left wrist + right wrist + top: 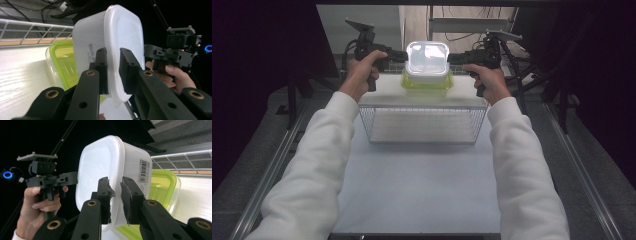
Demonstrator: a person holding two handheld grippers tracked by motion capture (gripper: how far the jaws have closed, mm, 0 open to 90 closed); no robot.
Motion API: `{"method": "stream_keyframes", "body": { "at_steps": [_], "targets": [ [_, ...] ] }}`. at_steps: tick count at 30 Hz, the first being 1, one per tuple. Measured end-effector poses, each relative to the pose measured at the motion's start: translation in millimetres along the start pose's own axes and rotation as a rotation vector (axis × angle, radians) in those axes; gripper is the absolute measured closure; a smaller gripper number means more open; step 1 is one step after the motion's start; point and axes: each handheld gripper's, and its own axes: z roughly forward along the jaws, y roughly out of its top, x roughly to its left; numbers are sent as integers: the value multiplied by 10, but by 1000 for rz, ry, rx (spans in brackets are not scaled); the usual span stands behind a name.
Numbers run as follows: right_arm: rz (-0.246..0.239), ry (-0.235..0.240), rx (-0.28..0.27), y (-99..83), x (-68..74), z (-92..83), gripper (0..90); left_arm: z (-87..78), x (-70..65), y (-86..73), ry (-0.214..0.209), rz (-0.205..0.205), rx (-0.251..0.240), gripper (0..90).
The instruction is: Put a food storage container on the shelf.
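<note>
A pale worktop fronts a dark room; from the high view a wire basket sits mid-table, and beyond it the white lidded box hangs over a green-rimmed container, carried between the left gripper and right gripper. In the left gripper view the jaws pinch the lid's protruding rim. The right gripper view shows the same pinch on the opposite rim. The smooth, rounded, stiff plastic is probably light and slippery.

you hold the lidded tub between your left gripper and right gripper, above the second container, behind the wire basket.
</note>
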Motion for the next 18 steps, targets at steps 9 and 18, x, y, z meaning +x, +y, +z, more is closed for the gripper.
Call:
{"method": "stream_keyframes", "body": {
  "at_steps": [9,18],
  "targets": [
    [88,10,-7,67,-91,57,758,49,101,54,-23,-65,-16,769],
    [156,23,2,96,-173,84,747,75,151,67,-33,-99,-13,773]
  ]
}}
